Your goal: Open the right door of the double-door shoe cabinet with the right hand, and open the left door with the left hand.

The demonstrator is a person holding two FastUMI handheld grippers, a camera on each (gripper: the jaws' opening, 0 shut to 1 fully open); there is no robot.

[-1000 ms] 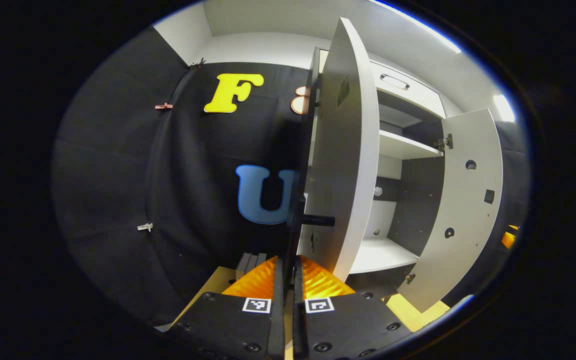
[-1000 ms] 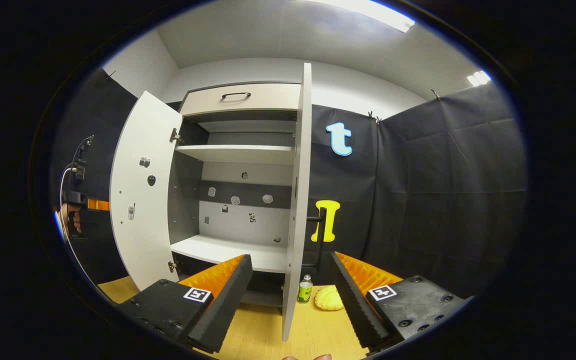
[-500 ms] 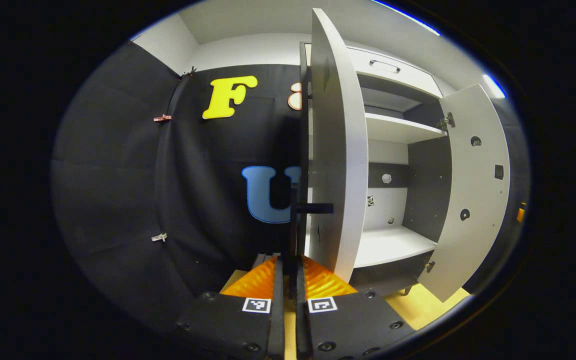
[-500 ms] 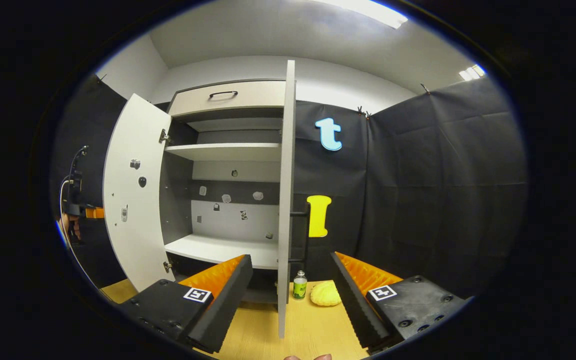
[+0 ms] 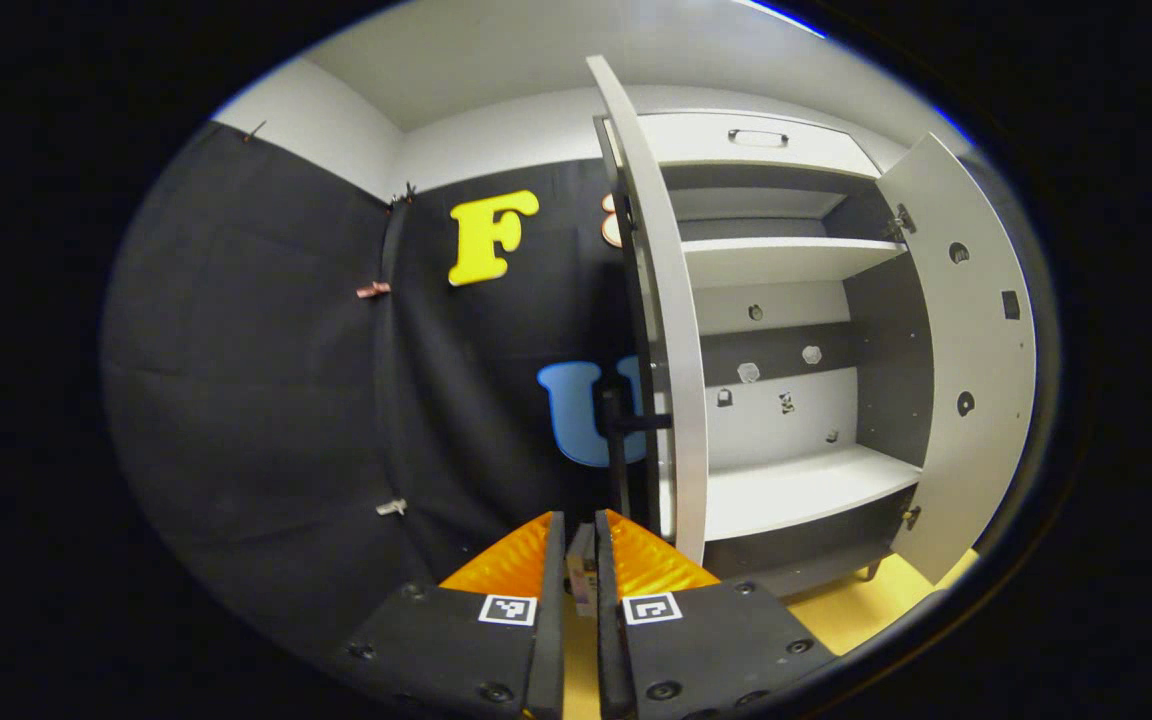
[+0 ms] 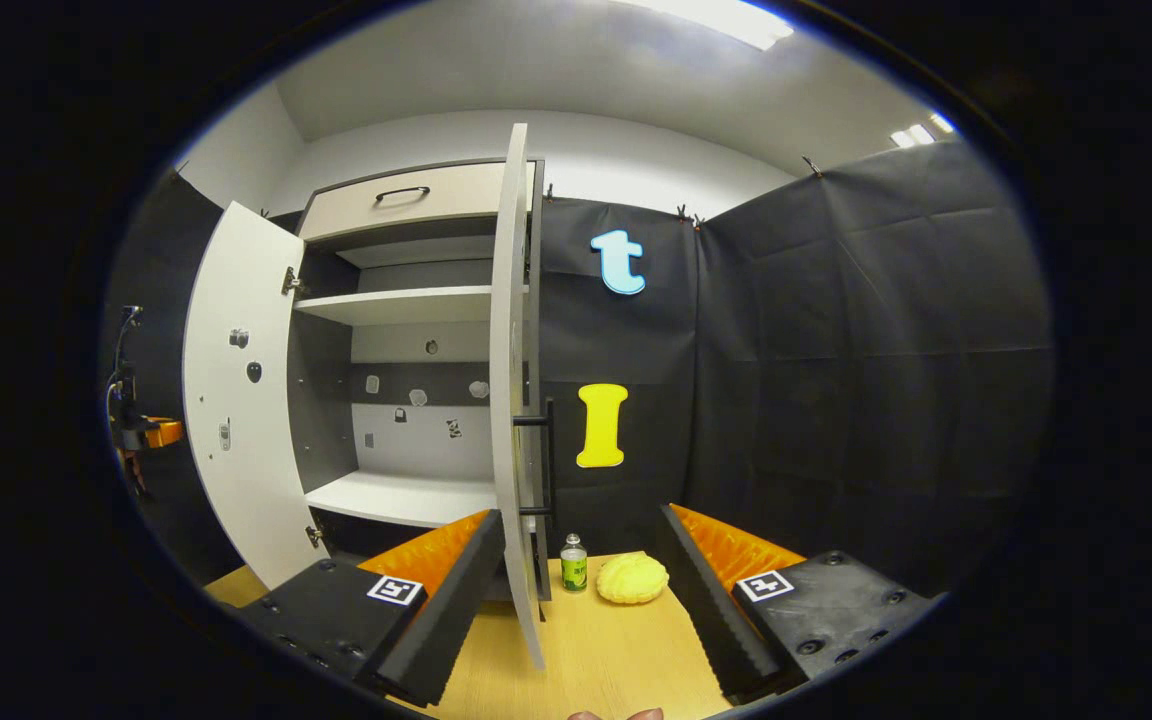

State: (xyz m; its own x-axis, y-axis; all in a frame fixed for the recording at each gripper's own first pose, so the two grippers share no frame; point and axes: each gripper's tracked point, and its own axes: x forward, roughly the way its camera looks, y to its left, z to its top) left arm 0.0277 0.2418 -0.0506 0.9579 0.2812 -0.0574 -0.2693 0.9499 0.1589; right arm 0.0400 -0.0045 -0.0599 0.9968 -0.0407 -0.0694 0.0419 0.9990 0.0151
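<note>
Left tongs [image 5: 576, 560] are clenched with nothing visibly between the fingers; the left door's handle [image 5: 626, 425] stands ahead of the tips and apart from them, so they look off the handle. Right tongs [image 6: 581, 560] are spread wide and grip nothing. Cabinet [image 6: 406, 330] stands with both doors swung out: in the left gripper view the left door [image 5: 671, 330] is seen near edge-on just right of the fingers, and the right door [image 5: 966, 350] lies well off to the right. In the right gripper view the right door [image 6: 511, 380] is edge-on between the two fingers but beyond them, untouched, with its handle [image 6: 541, 465] on the outer face; the left door [image 6: 236, 390] is farther off at left, and the other tongs [image 6: 141, 432] show past its edge. Judged stage: opening is about done, both tongs backing clear. To do it well, pull each straight back along its own line, avoid nudging a door edge so it swings shut, and keep the right tongs clear of the small bottle [image 6: 573, 563] and yellow lump [image 6: 632, 578] on the bench [image 6: 596, 650] beside the door foot.
</note>
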